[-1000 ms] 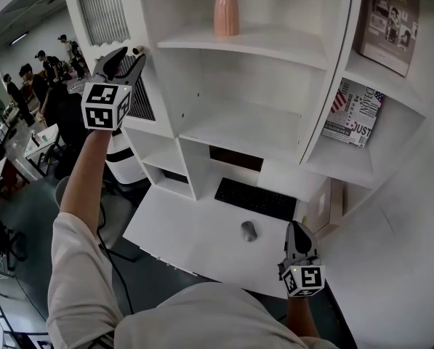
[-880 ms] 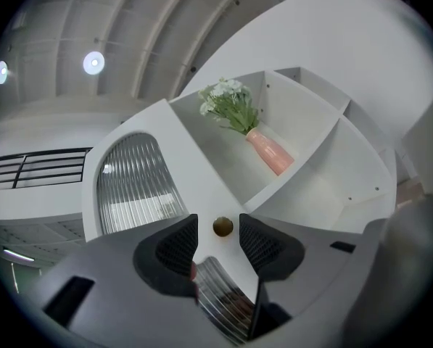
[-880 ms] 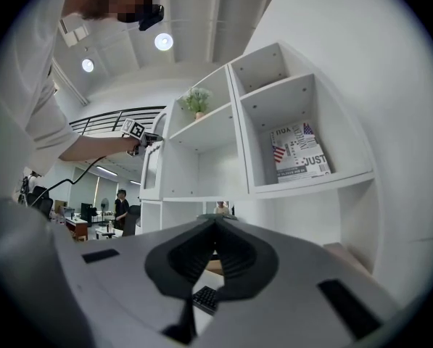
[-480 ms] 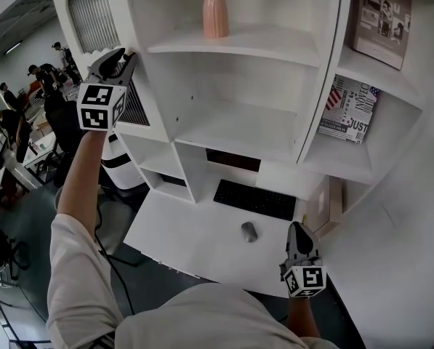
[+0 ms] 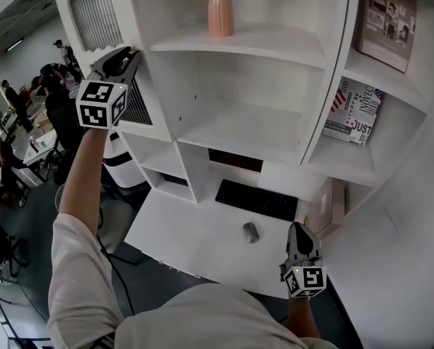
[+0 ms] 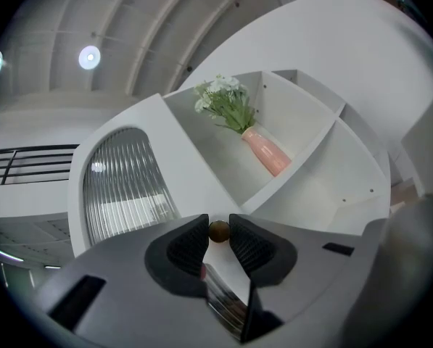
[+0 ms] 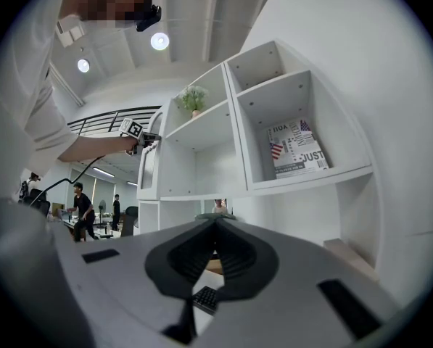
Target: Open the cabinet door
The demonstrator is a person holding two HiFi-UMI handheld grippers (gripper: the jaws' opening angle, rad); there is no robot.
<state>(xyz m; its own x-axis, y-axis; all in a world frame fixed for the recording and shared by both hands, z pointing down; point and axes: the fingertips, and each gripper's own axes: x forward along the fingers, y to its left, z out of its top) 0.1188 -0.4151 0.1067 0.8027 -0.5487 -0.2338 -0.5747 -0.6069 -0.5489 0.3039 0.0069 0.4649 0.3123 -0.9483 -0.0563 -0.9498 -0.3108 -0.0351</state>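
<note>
The white cabinet door (image 5: 93,13) with an arched ribbed-glass pane stands at the shelf unit's upper left; it also fills the left of the left gripper view as the door (image 6: 122,187). My left gripper (image 5: 126,55) is raised to the door's right edge. Its jaws have just been closing, and in the left gripper view the small brown knob (image 6: 218,230) sits pinched between the two dark pads (image 6: 189,245). My right gripper (image 5: 298,231) hangs low over the desk's front right, jaws together, and holds nothing; in the right gripper view the right gripper (image 7: 216,223) points level at the shelves.
A pink vase (image 5: 220,9) with flowers stands on the top shelf. A keyboard (image 5: 256,198) and a mouse (image 5: 251,231) lie on the white desk (image 5: 180,231). A magazine (image 5: 355,111) and a book (image 5: 390,20) lean in the right shelves. People (image 5: 57,115) stand behind, left.
The left gripper has shifted slightly onto the knob, which showed beside its fingertips a second ago and is now covered by them. The right gripper has not moved.
</note>
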